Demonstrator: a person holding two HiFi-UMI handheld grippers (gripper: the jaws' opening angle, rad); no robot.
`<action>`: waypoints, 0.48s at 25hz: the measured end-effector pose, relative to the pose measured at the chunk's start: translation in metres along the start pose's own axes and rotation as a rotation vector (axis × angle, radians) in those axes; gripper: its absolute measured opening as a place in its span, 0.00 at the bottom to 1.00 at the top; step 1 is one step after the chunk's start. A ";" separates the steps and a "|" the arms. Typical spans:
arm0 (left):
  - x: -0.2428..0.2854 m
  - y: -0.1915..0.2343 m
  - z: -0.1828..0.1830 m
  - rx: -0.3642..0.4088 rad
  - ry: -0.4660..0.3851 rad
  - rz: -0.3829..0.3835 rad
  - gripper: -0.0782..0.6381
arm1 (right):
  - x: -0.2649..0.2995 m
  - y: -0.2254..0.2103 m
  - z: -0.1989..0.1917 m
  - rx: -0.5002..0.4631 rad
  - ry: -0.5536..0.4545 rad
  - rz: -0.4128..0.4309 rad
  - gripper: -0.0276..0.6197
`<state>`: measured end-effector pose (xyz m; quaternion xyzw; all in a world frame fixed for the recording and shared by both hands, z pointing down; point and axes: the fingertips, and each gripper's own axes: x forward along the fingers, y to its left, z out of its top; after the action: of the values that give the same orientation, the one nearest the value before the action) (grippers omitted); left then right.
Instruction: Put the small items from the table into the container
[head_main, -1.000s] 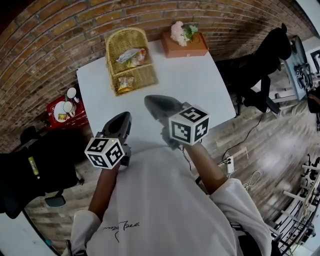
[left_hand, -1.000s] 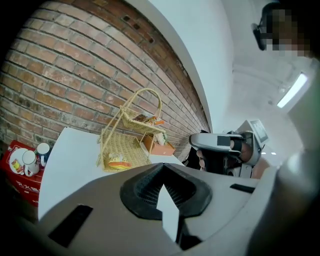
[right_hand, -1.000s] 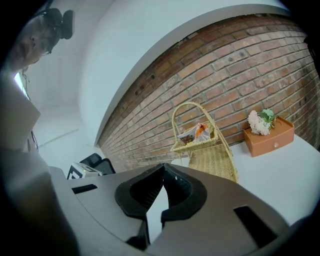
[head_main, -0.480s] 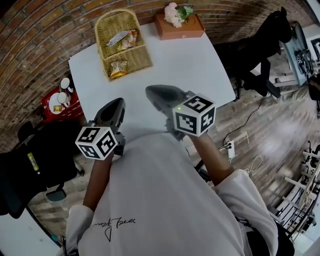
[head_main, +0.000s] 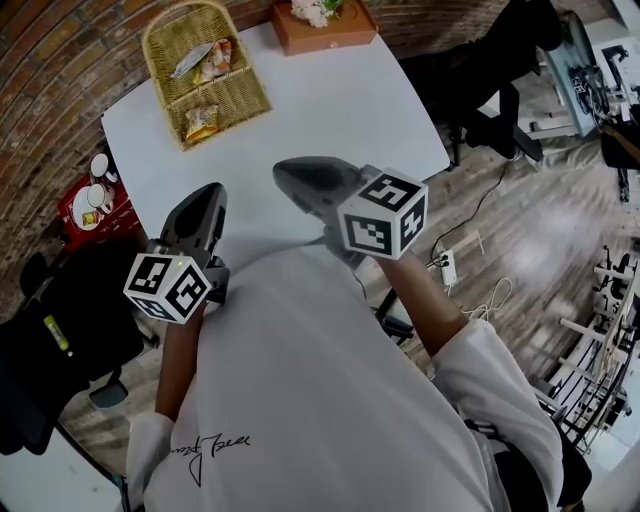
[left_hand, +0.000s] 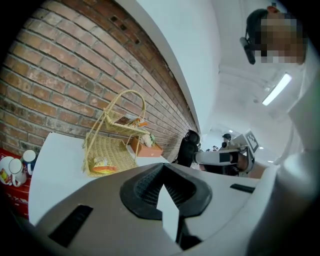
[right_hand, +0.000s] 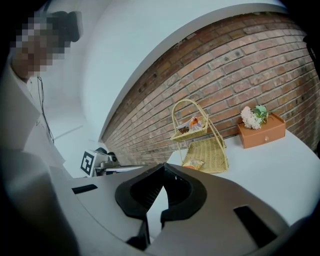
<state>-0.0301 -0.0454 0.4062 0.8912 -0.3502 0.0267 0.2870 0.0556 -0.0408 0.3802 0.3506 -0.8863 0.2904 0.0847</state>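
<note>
A two-tier wicker basket stands at the far left of the white table. One snack packet lies in its lower tray and more packets lie in the upper one. The left gripper view shows the basket ahead, and in the right gripper view the basket stands against the brick wall. My left gripper hangs over the table's near left edge, shut and empty. My right gripper hovers over the near middle, also shut with nothing in it. Both are well short of the basket.
An orange box with flowers sits at the table's far edge, right of the basket. A red box with cups stands on the floor at the left, and a black chair is nearer. A power strip lies on the wooden floor.
The table and basket have slid toward the top left of the head view. Both grippers stay shut and sit nearer the table's front edge, the right one shifted a little left.
</note>
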 end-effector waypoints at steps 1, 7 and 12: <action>0.000 -0.002 0.000 0.008 0.000 -0.006 0.12 | -0.002 0.000 0.001 0.000 -0.002 0.002 0.07; 0.004 -0.008 0.000 0.038 0.006 -0.038 0.12 | -0.006 0.001 0.009 0.007 -0.011 0.026 0.07; 0.003 -0.010 0.000 0.044 0.000 -0.043 0.12 | -0.006 0.004 0.009 0.007 -0.012 0.040 0.07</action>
<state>-0.0213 -0.0410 0.4023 0.9047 -0.3303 0.0280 0.2676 0.0577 -0.0395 0.3690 0.3348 -0.8928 0.2927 0.0722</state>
